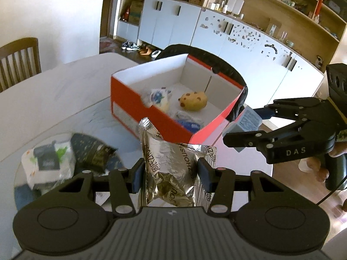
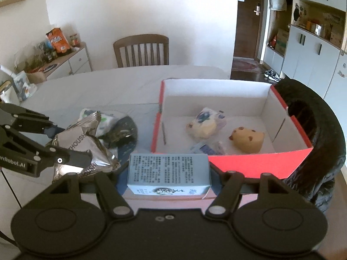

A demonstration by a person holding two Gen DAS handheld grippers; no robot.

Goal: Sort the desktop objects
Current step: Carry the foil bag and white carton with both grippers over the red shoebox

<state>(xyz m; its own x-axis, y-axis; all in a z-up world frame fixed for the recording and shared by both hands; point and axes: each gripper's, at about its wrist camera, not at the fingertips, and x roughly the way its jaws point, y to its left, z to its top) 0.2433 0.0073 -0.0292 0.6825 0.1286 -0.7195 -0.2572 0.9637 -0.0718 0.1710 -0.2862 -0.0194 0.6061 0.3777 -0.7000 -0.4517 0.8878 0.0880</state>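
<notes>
Crinkled foil packet (image 1: 171,173), base hidden, clamped in our left claw (image 1: 171,176); right claw (image 2: 168,173) pinches a rectangular blue carton (image 2: 169,173); red box (image 2: 249,162) at twelve o'clock.

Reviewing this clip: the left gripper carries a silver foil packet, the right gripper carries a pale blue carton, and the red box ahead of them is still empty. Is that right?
Not quite: the red box is not empty. The right wrist view shows a spotted tan plush toy, a paler plush and a blue-printed wrapper inside. The rest holds: the left gripper grips the silver foil packet, and the right gripper grips the pale blue carton.
</notes>
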